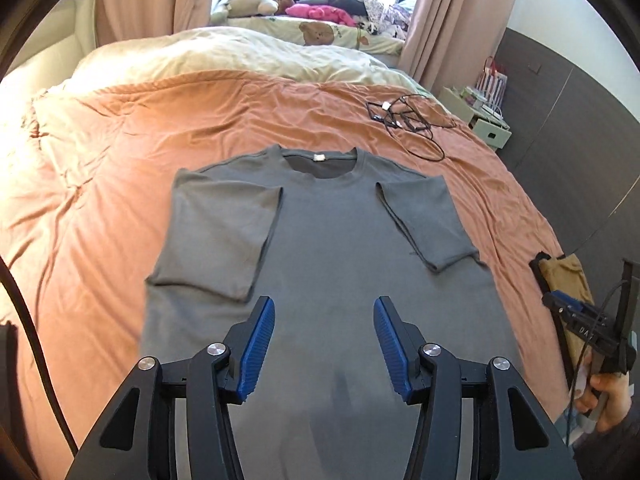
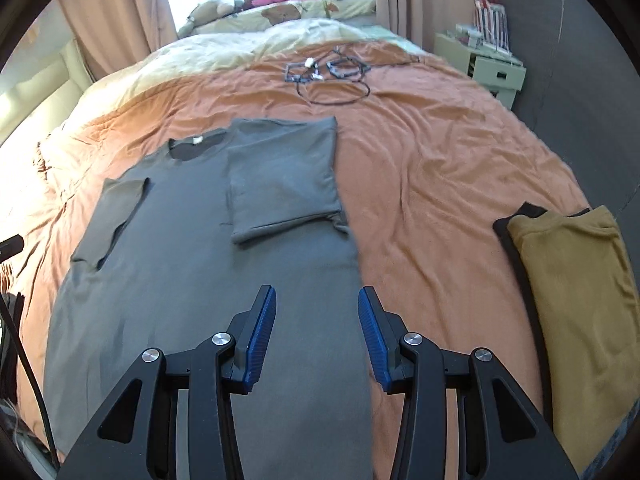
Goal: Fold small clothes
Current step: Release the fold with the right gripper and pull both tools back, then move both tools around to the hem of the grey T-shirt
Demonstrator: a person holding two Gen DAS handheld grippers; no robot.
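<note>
The bed (image 2: 440,152) carries a grey T-shirt (image 2: 192,280), folded mustard garment (image 2: 580,288), black cables (image 2: 328,76), and cream duvet (image 2: 224,48).

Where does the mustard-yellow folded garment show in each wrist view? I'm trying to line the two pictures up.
Left wrist view: mustard-yellow folded garment at the far right edge, partly behind the right hand-held gripper.
Right wrist view: it lies large at the right, on the orange bedcover.
Shared landmark: the tangle of black cables beyond the grey T-shirt.

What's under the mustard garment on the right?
A dark garment shows as a rim along the left edge of the mustard garment. The rest of it is covered.
</note>
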